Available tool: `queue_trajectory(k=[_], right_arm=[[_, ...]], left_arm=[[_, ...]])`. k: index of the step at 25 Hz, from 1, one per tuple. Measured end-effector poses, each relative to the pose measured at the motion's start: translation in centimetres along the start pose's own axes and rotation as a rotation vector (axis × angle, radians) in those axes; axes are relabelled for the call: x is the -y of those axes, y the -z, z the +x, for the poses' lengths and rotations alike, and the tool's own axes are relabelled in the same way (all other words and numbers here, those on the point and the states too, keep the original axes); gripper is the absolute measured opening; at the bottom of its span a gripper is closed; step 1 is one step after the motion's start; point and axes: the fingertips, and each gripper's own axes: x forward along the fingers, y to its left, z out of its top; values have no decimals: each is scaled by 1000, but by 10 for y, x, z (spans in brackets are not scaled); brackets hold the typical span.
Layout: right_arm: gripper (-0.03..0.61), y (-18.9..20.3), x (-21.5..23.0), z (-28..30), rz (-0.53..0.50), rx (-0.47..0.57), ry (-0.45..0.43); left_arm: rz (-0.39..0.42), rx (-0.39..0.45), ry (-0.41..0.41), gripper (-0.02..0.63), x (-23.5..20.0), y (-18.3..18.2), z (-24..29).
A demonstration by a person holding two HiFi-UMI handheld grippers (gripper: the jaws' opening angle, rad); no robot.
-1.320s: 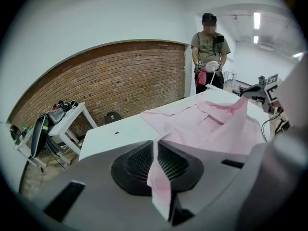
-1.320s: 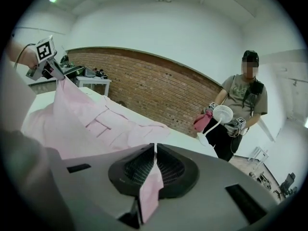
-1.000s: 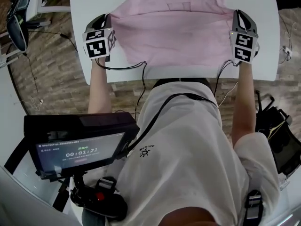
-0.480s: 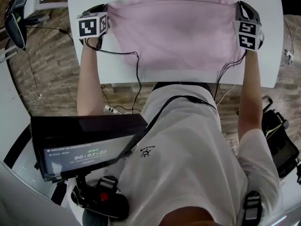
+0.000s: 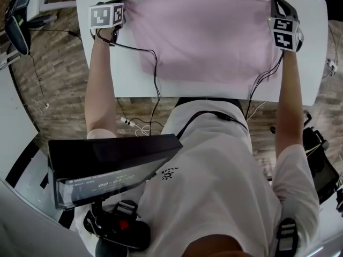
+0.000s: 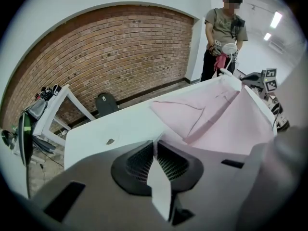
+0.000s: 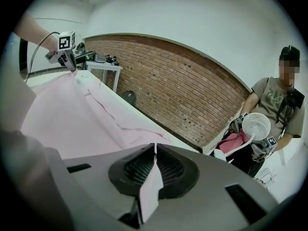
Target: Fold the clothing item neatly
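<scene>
A pink garment (image 5: 203,36) lies spread on the white table (image 5: 134,84), with a folded layer on top. My left gripper (image 5: 124,7) is at its left edge and shut on a strip of the pink cloth (image 6: 161,186). My right gripper (image 5: 273,5) is at the right edge, also shut on pink cloth (image 7: 149,186). The left gripper view shows the garment (image 6: 226,124) stretching away towards the right gripper (image 6: 267,81). The right gripper view shows the cloth (image 7: 62,114) running to the left gripper (image 7: 65,49), taut between the two.
Cables (image 5: 155,84) hang over the table's near edge. A black screen unit (image 5: 107,165) sits at my chest. Beyond the table stands a person holding a small white fan (image 7: 255,126). There is a brick wall (image 6: 110,52) behind and a white rack (image 6: 53,109) to the left.
Both grippers have moved away from me across the table, carrying the garment's edge with them. The pink cloth now lies folded over itself and further back.
</scene>
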Motion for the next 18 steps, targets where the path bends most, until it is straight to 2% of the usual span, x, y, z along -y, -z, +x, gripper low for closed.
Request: queue_trajectory(k=[8,12,14,15,16,18], right_arm=[[18,1,-2,34,-5,-37,-45],[18,8,-6,43,32,-54,-51],[22,7,-5,47,65,-36,-37],[50,8,-3,49,84,-29,-33],[79,9,0,49,103,-25,-31],[94,11,11,46,135,-19,-17]], left_arm=[[-60,-80,36,40,-2,9,32],[-67,-39,-12,125,-10,7,32],[-90,-19,-28,206,-17,10,34],[-109,-10,-32,239,-22,11,35],[-129,2,-38,255,-26,11,34],[-157,40,-75,256,-38,7,24]])
